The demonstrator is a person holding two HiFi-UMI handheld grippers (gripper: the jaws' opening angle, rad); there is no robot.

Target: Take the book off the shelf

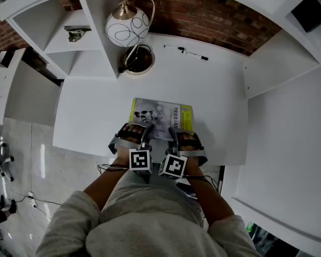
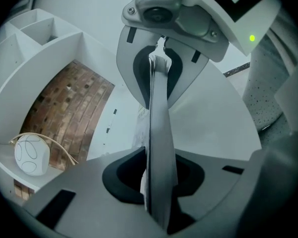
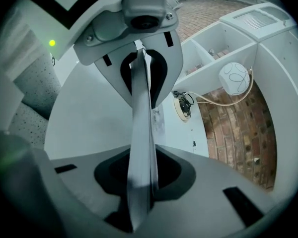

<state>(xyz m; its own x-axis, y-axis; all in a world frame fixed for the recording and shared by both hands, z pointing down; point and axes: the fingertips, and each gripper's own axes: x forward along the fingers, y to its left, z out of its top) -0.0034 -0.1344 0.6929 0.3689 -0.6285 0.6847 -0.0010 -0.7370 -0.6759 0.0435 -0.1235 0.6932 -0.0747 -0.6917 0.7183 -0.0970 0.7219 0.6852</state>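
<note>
A thin book with a grey picture cover and a yellow strip lies flat over the white desk, near its front edge. My left gripper is shut on the book's near edge at the left corner. My right gripper is shut on the same edge at the right corner. In the left gripper view the book runs edge-on between the jaws of the left gripper. The right gripper view shows the book the same way inside the right gripper. I cannot tell whether the book touches the desk.
A lamp with a white globe stands at the desk's back left on a round base. A marker pen lies near the brick wall. White shelf compartments flank the left, a white cabinet the right.
</note>
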